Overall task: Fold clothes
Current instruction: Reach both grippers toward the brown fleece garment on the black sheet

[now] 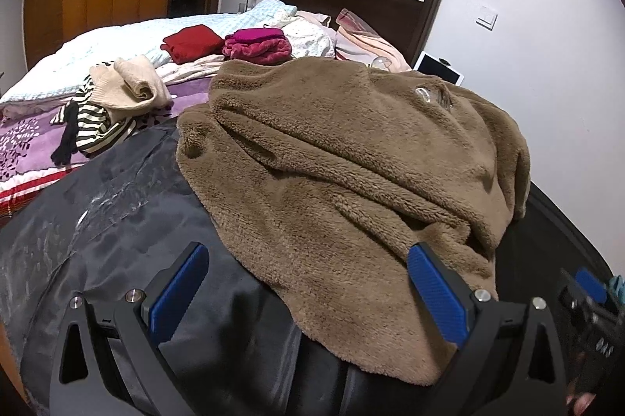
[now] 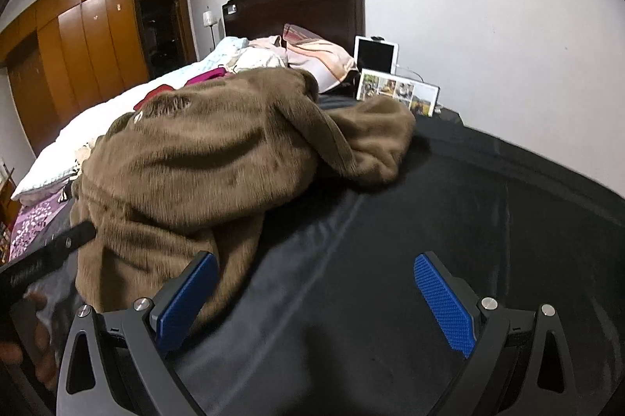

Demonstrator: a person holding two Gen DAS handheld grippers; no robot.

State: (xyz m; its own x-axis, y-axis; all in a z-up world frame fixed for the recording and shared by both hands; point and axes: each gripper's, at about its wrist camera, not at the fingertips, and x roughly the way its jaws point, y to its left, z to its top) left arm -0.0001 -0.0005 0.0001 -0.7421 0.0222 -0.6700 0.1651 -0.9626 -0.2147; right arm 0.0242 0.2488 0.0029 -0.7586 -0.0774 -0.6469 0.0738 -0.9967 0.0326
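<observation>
While the brown fleece garment (image 1: 343,158) lies in a crumpled heap on the black-covered tabletop (image 1: 129,205), its near hem spreads right up to the left claw (image 1: 308,299), whose blue pads stand wide apart with nothing pinched; the right-hand pad seems to sit at or over the fleece edge, though contact cannot be told. The right claw (image 2: 316,302) is likewise spread wide and empty, with only its left pad close to the garment (image 2: 218,158), which lies ahead and to the left of it. The heap's long axis looks to run from the near left corner away toward the far right, where a lobe, perhaps a sleeve or hood (image 2: 375,138), trails off toward a photo frame (image 2: 398,93) and a tablet (image 2: 377,54).

So the left claw is judged the nearer for taking the hem, while the right must travel left or forward to reach cloth. Open dark surface (image 2: 468,220) lies to the right for spreading the garment out. To the left the tabletop ends beside the bed (image 1: 78,52), which carries a striped and cream pile (image 1: 117,95) and folded red (image 1: 191,43) and magenta clothes (image 1: 258,45), so room there is tighter.
</observation>
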